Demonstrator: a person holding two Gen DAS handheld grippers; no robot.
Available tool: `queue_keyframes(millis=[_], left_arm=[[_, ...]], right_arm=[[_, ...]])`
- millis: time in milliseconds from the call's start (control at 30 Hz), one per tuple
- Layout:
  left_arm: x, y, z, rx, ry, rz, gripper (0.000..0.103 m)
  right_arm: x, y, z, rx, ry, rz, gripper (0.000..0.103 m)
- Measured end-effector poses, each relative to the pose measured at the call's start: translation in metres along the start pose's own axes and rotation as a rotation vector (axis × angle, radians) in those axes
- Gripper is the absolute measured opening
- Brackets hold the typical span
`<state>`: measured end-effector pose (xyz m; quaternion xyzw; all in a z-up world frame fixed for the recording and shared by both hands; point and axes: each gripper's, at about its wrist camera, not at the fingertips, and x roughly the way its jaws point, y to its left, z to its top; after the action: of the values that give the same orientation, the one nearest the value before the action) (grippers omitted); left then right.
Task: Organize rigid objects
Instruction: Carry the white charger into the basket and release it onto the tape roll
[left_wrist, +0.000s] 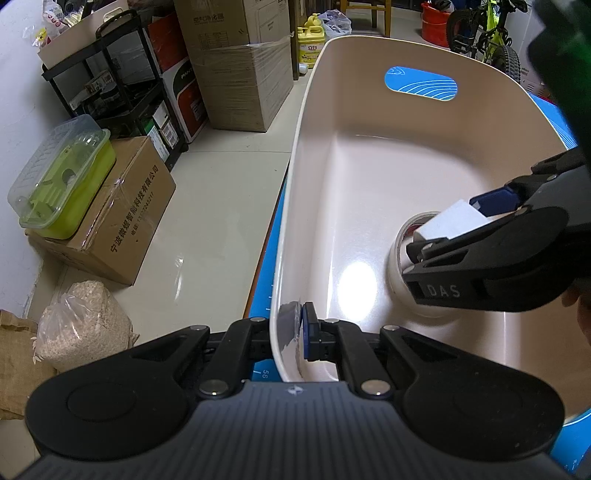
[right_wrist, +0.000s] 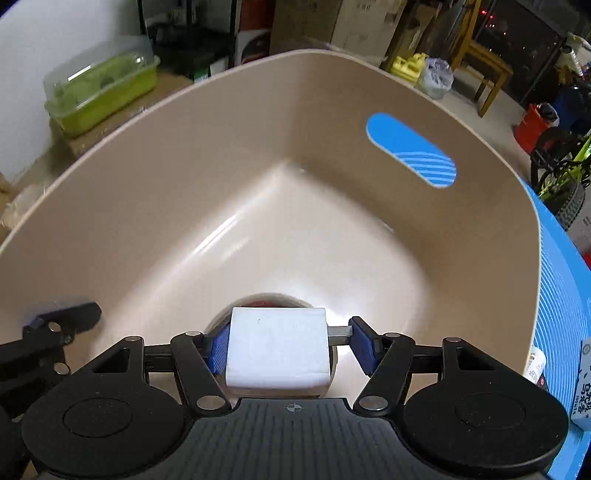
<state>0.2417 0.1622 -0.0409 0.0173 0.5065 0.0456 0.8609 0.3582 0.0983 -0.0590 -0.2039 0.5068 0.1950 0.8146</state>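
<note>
A beige plastic tub (left_wrist: 321, 122) (right_wrist: 147, 173) sits on a blue mat (right_wrist: 557, 295). My left gripper (left_wrist: 291, 328) is shut on the tub's near left rim, one pad inside the wall and one outside. My right gripper (right_wrist: 288, 341) (left_wrist: 469, 225) reaches into the tub and holds a white plug adapter (right_wrist: 277, 350) (left_wrist: 452, 219); the left pad touches its body and the right pad (right_wrist: 364, 345) presses its metal prong. Directly below it, a roll of tape (left_wrist: 402, 266) (right_wrist: 258, 301) lies on the tub floor.
On the floor to the left are cardboard boxes (left_wrist: 122, 221), a green lidded container (left_wrist: 62, 177), a bag of grain (left_wrist: 81, 325) and a black shelf (left_wrist: 122, 92). A yellow jug (left_wrist: 310, 37), a chair and a bicycle (left_wrist: 491, 33) stand behind. White packets (right_wrist: 587, 384) lie on the mat at right.
</note>
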Motion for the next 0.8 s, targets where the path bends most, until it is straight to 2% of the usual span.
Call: queue_keyframes(millis=[300,433,567,800], left_arm=[[-0.001,-0.001,0.001,0.012,-0.009,0.009,0.009],[-0.001,-0.001,0.001,0.010,-0.006,0.008,0.010],[-0.001,0.000,0.000,0.009,-0.002,0.009,0.010],[-0.001,-0.001,0.000,0.009,-0.001,0.010,0.011]], right_arm=[[0.010,-0.003,0.000,0.013,0.062,-0.008,0.069],[0.006,-0.004,0.000,0.017,0.049,-0.006,0.074],[-0.006,-0.009,0.000,0.036,-0.002,0.010,0.074],[-0.056,-0.045,-0.011,0.125,-0.164,0.042,0.076]])
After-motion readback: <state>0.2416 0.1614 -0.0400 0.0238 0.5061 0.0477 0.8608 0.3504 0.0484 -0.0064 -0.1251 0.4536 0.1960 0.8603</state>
